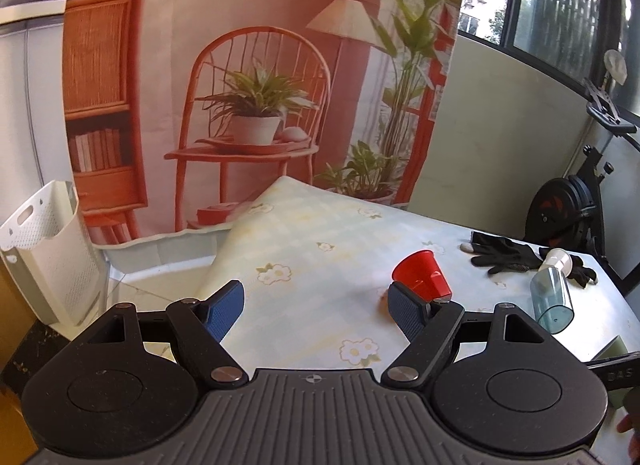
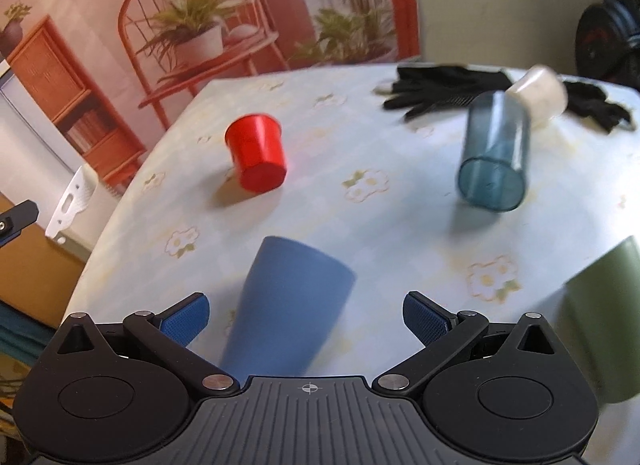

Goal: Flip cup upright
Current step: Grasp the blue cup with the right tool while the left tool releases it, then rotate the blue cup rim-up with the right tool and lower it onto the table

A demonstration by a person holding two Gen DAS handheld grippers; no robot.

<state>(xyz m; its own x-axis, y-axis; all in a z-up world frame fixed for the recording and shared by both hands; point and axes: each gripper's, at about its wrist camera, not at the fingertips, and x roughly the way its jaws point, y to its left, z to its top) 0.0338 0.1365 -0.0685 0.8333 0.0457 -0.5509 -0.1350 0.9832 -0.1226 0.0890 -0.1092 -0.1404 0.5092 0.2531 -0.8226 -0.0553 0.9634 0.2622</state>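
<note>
I'm holding my right gripper (image 2: 306,315) low over the desk (image 2: 400,225), its fingers (image 2: 426,319) spread wide and gripping nothing, because the blue cup (image 2: 290,305) is sitting right between them, mouth down with its flat base up. It looks like the one I'm lining up on: it's the nearest, and the open gap is leaving room to close on its wall. I can't tell whether either finger is touching it yet. The red cup (image 2: 258,157) is lying tipped further back, and the teal tumbler (image 2: 494,153) is lying on its side to the right, near the black gloves (image 2: 444,89). A green cup (image 2: 604,321) is sitting at the right edge.

My left gripper (image 1: 316,307) is hanging off the desk's left edge, fingers (image 1: 224,309) spread and empty, staying out of the way, I'd judge. The red cup is showing just past its right finger.
</note>
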